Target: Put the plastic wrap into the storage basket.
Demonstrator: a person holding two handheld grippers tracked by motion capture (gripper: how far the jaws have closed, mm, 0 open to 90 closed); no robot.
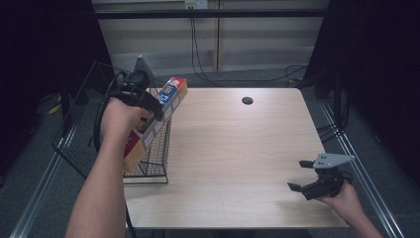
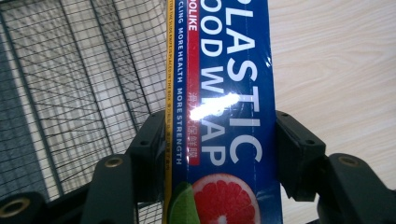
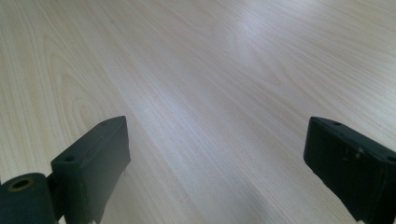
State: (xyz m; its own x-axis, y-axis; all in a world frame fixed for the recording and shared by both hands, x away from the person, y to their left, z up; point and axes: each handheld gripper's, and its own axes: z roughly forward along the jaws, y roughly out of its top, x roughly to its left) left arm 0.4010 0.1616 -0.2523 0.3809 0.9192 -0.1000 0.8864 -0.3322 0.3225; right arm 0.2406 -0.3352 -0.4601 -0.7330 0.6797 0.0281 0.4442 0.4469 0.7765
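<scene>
I note the tabletop (image 1: 233,148) evenly lit, surroundings dark; white glare streaks the plastic wrap box (image 2: 224,105); near fingers (image 3: 93,163) soft-focused.

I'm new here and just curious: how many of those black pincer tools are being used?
2. The left gripper clamps a plastic wrap box over the wire basket; the right gripper hangs open above the table's near-right corner.

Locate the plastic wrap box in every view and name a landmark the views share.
High view: plastic wrap box, upper left, tilted over the wire basket, in the left hand-held gripper.
Left gripper view: centre, clamped between the jaws.
Right gripper view: not in it.
Shared landmark: wooden table.
</scene>
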